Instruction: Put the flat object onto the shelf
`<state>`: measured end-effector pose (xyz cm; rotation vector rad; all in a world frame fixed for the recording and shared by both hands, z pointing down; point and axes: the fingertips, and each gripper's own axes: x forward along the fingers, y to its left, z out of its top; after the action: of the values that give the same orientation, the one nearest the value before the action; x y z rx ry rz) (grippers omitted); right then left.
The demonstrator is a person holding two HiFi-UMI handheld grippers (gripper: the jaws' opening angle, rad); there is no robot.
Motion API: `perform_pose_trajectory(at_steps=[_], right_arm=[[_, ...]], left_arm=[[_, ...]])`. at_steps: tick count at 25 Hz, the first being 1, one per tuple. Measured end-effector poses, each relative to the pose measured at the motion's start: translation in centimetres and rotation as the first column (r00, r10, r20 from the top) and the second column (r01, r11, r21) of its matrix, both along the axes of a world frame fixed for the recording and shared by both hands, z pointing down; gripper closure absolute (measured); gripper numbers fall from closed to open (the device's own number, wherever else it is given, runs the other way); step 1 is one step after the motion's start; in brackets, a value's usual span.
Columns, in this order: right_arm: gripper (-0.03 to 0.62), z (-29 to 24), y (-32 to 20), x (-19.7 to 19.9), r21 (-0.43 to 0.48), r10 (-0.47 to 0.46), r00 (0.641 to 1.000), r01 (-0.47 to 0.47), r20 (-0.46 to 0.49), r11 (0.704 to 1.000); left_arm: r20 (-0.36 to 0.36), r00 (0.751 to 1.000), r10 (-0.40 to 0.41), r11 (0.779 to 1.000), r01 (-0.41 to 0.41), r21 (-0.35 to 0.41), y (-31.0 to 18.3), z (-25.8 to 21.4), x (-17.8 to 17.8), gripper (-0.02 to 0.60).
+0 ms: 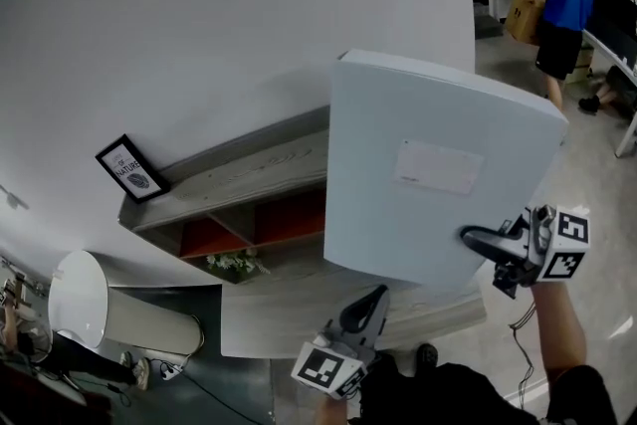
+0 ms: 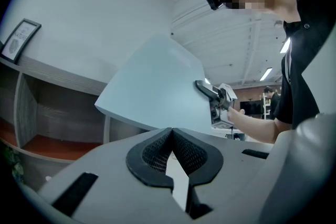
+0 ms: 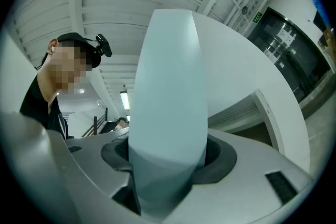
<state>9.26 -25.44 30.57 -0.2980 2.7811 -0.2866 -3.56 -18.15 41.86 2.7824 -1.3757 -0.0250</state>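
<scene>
Right gripper clamped the smooth, pale-blue flat folder; left gripper was pinched shut, empty. The wood-grain shelf showed orange-floored cubbies, with greenery beneath.

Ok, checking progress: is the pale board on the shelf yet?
Not yet: the right gripper holds the board up, off the shelf.

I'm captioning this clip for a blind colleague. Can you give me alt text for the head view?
The right gripper clamps the edge of a large pale flat object, held up before a grey wooden shelf at a white wall. The left gripper sits below, shut and empty. A framed picture leans on the shelf top.
</scene>
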Motion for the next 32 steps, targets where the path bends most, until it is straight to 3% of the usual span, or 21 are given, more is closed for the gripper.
perform_pose_trajectory(at_steps=[6,25,32], right_arm=[[0.336,-4.8,-3.2,-1.8,0.092,-0.022,0.999,0.025,-0.032,0.995],[0.336,-12.9,-7.9,-5.8,0.226,0.015,0.991,0.016,-0.132,0.974],[0.336,-13.5,-11.4,-5.9,0.212,0.033,0.984,0.004,-0.173,0.977]], left_arm=[[-0.043,0.999,0.012,1.0,-0.012,0.0,-3.1,-3.1,-0.1,0.568],[-0.043,0.998,0.054,0.998,-0.053,0.029,-8.6,-9.0,0.0,0.568],[-0.057,0.997,0.055,0.997,-0.052,0.049,-9.7,-10.6,0.5,0.568]])
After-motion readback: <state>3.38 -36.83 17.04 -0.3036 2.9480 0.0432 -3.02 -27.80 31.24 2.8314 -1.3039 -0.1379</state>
